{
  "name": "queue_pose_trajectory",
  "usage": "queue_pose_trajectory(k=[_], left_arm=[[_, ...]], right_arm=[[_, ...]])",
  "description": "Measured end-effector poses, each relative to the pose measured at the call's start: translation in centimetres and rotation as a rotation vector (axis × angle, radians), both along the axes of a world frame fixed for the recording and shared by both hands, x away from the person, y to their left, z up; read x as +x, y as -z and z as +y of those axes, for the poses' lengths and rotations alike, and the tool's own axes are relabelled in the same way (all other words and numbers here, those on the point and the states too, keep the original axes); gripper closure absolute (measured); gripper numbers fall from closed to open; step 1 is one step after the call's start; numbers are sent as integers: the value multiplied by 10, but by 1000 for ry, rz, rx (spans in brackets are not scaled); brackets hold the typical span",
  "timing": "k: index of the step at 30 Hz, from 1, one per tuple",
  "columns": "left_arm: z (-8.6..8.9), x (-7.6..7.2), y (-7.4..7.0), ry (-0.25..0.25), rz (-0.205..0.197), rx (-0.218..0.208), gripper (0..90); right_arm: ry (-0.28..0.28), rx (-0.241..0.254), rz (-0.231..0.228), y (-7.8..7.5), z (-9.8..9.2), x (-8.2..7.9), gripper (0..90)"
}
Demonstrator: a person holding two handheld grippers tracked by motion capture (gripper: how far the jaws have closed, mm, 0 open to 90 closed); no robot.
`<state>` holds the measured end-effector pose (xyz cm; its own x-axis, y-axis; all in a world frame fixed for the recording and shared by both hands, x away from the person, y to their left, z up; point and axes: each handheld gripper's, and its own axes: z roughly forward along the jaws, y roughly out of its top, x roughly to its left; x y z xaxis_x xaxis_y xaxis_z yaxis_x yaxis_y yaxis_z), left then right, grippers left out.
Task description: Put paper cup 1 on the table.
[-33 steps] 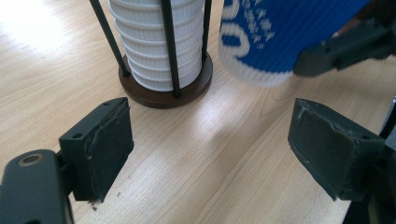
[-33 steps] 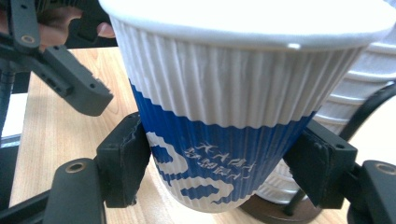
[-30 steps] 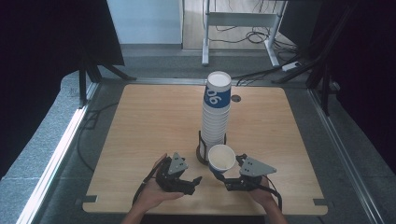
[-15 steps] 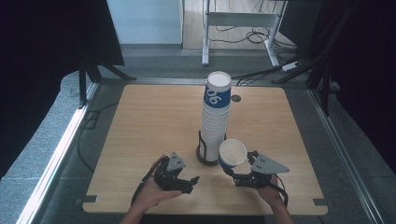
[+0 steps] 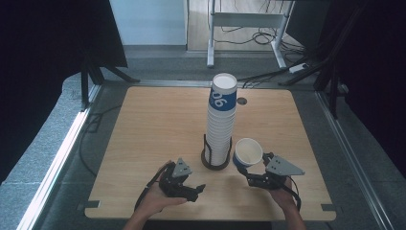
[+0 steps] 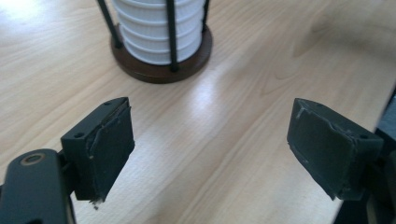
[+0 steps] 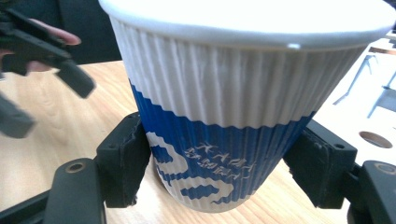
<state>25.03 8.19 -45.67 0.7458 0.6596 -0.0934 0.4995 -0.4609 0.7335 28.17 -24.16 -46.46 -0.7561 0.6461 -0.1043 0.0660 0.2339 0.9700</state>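
A tall stack of white and blue ribbed paper cups (image 5: 221, 120) stands in a black wire holder with a round brown base (image 5: 215, 163) at the table's middle. My right gripper (image 5: 246, 169) is shut on a single cup (image 5: 248, 152), upright and just right of the holder. In the right gripper view its pads press the blue lower part of that cup (image 7: 233, 116) from both sides. My left gripper (image 5: 197, 189) rests near the front edge, left of the holder, open with nothing between its jaws. The left gripper view shows the holder base (image 6: 161, 70) and the bottom cups (image 6: 159, 28) ahead.
The wooden table (image 5: 158, 124) has a small round cable hole (image 5: 242, 101) behind the stack. Beyond the far edge stand a white metal frame (image 5: 244, 21) and floor cables. Dark curtains hang on both sides.
My right gripper has carried the single cup to the right, away from the stack. The left gripper has stayed where it was.
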Motion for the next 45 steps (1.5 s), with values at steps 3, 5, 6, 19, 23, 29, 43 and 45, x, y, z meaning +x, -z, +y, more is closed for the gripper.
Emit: queue_pose_trajectory(k=[3,5,6,19,23,29,43,45], left_arm=[[1,0,0,-5,4,-8,148],[1,0,0,-7,4,-11,148],[1,0,0,-6,2,-13,148],[0,-1,1,16,-4,-5,149],[0,-1,1,21,-4,-8,148],[-1,-3,-1,40,1,-18,148],[-3,-2,3,37,5,6,148],[-3,-2,3,36,7,8,148]], right_arm=[[34,-6,8,3,-7,4,272],[47,-6,12,5,-10,5,272],[47,-6,12,5,-10,5,272],[137,-15,68,18,-25,17,271],[157,-23,78,20,-28,19,271],[194,-40,94,22,-31,22,271],[284,-157,213,41,-37,36,271],[291,-168,226,43,-38,37,271]])
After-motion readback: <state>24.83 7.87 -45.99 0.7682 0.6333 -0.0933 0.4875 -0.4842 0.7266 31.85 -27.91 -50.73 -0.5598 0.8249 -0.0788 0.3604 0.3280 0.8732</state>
